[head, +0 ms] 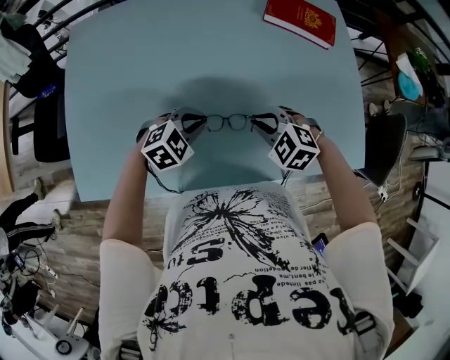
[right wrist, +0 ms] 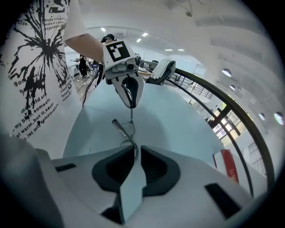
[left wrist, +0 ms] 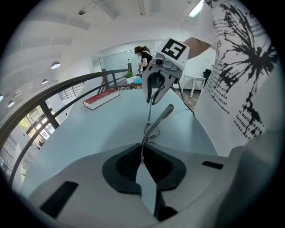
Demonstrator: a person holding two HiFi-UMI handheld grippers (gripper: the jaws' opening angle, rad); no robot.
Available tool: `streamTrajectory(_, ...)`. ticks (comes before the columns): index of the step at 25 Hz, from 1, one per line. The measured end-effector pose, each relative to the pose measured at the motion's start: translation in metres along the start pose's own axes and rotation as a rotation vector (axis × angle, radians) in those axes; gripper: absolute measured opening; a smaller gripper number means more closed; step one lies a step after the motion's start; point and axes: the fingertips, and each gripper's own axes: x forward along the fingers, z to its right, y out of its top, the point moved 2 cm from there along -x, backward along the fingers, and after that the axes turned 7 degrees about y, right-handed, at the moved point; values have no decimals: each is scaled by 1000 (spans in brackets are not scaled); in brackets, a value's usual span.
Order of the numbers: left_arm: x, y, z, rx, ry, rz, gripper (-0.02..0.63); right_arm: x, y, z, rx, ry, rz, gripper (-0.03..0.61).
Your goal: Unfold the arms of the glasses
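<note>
left gripper (head: 198,124): pinched shut on the left end of the glasses (head: 228,122) | glasses: long axis sideways, strung between both grippers just past the table's (head: 126,77) near edge | right gripper (head: 259,124): jaws a crack apart, right end sitting loose between them | loads of bare table ahead, red book (head: 301,20) well clear
</note>
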Motion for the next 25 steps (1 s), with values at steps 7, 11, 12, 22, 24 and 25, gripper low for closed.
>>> streamTrajectory(7, -14, 7, -2, -6, 29, 31, 174, 2, 8, -2, 20, 11, 44, 213)
streamTrajectory(11, -25, 2, -1, -27, 57, 46, 184, -2, 3, -7, 37, 25, 19, 224)
streamTrajectory(12, -28, -1, -2, -41, 70, 47, 184, -2, -2, -9, 51, 30, -1, 224)
streamTrajectory(22, -97, 13, -26, -214, 347, 260, 37, -42, -13, 7, 393, -271, 89, 16)
streamTrajectory(24, -112, 27, -36, -234, 405, 314, 31, -53, -2, 12, 434, -336, 166, 12)
streamTrajectory(25, -119, 34, -40, -248, 430, 345, 29, -60, 4, 15, 452, -372, 213, 12)
